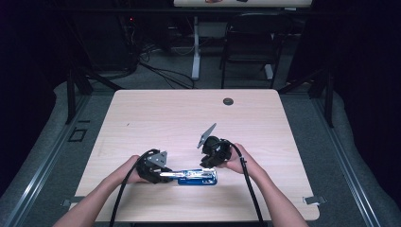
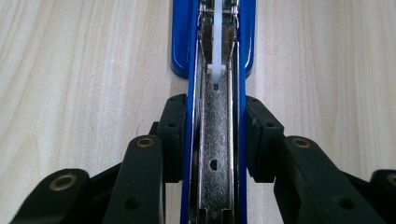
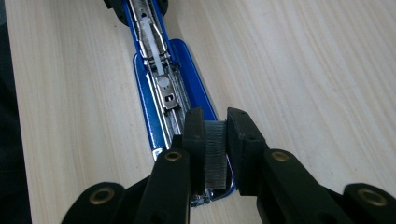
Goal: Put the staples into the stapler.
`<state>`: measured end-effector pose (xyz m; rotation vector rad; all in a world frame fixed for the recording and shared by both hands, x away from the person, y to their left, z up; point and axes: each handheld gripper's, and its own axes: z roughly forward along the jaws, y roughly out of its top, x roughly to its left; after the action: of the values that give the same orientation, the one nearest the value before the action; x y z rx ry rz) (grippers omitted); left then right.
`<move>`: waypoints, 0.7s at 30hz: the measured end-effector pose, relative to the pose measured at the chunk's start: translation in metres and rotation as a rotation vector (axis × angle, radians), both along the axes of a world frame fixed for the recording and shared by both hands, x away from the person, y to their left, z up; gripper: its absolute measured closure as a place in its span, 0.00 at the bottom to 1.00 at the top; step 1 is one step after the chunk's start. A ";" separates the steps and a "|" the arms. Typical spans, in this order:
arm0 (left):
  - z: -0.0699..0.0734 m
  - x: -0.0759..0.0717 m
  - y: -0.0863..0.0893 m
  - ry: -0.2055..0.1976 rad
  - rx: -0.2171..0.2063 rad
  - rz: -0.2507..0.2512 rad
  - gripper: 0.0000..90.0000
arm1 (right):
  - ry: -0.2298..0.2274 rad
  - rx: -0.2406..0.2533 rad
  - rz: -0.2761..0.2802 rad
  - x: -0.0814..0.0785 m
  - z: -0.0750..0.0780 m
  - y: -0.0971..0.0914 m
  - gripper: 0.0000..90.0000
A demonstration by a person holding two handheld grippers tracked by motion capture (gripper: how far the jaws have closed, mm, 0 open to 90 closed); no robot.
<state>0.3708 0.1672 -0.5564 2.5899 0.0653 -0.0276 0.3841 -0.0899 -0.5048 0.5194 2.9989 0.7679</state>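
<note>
Nearest the camera, near the table's (image 1: 142, 113) front edge: open blue stapler (image 1: 198, 177), long axis parallel to that edge, magazine channel (image 3: 161, 88) facing up. Left gripper (image 1: 163, 175) clamped on the stapler's left end, pads (image 2: 173, 135) tight against both blue sides. Right gripper (image 3: 215, 149) just above the stapler's right end, closed on a strip of staples (image 3: 215, 151). Strip roughly in line with the channel, slightly raised; likely next: lowering into it.
</note>
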 end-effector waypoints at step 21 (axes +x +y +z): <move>-0.002 0.000 0.000 0.004 -0.016 0.006 0.72 | -0.011 -0.073 0.109 -0.010 -0.010 0.009 0.88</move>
<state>0.3707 0.1670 -0.5582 2.5732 0.0743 -0.0308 0.3738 -0.0809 -0.5144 0.3511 3.0528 0.6608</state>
